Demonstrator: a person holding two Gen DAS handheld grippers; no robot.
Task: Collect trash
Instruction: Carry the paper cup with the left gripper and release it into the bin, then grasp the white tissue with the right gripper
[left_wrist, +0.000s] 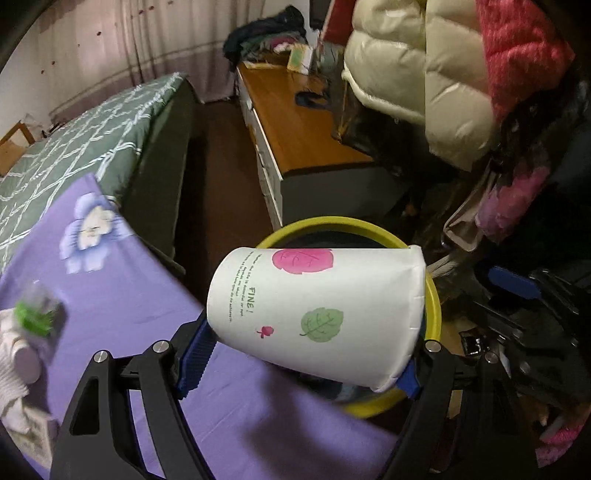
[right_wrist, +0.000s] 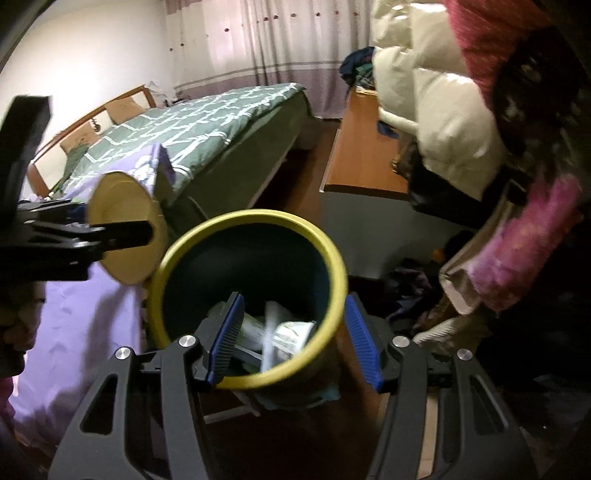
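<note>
A white paper cup (left_wrist: 314, 306) printed with pink and green leaves lies sideways between the blue pads of my left gripper (left_wrist: 306, 369), which is shut on it. The cup hangs just in front of the yellow-rimmed trash bin (left_wrist: 434, 295). In the right wrist view the bin (right_wrist: 177, 254) holds several crumpled wrappers (right_wrist: 288, 332). My right gripper (right_wrist: 293, 317) straddles its near wall, one pad inside and one outside, shut on it. The left gripper (right_wrist: 127, 232) comes in from the left beside the rim, with the cup (right_wrist: 110, 206) seen end-on.
A purple sheet (left_wrist: 147, 332) covers the near bed edge, with a blurred green wrapper (left_wrist: 37, 317) and white tissue (left_wrist: 11, 373) on it. A green quilt (right_wrist: 207, 122) lies behind. A low wooden cabinet (left_wrist: 303, 129) and hanging coats (left_wrist: 436, 81) crowd the right; clutter covers the floor.
</note>
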